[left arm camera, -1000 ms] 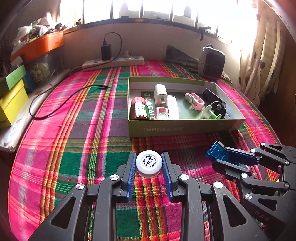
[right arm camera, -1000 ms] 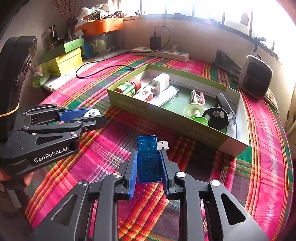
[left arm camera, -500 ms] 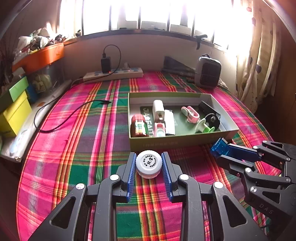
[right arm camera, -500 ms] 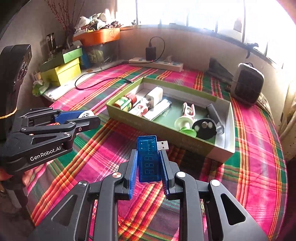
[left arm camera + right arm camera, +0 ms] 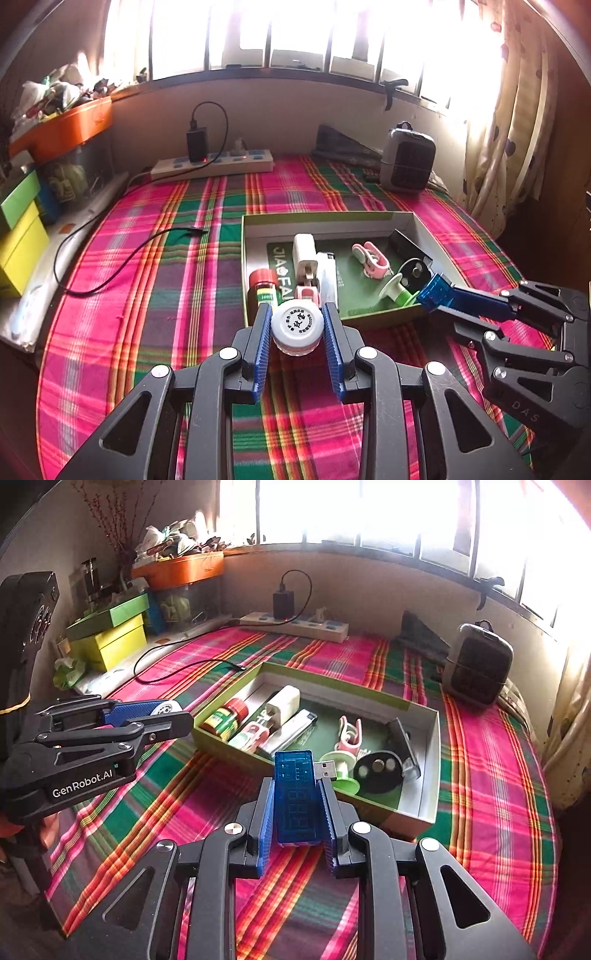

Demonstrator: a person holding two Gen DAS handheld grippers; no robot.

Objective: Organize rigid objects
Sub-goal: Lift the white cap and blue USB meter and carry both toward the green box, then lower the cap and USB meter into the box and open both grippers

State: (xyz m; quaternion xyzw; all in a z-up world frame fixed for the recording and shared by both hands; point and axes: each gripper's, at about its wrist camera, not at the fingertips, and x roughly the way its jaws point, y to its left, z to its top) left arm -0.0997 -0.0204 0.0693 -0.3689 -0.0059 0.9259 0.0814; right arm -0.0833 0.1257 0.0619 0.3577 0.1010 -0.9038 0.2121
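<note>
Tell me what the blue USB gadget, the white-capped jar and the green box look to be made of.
Blue USB gadget: translucent glossy plastic, digits showing through; metal plug.
White-capped jar: matte white cap, likely plastic, with print; clear body, glass or plastic.
Green box: probably matte cardboard, thin folded walls, white inside.

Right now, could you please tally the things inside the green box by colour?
Red-capped bottle: 1
White, charger and stick: 2
Pink, clip and small case: 2
Green suction cup: 1
Black, disc and bar: 2
Total: 8
</note>
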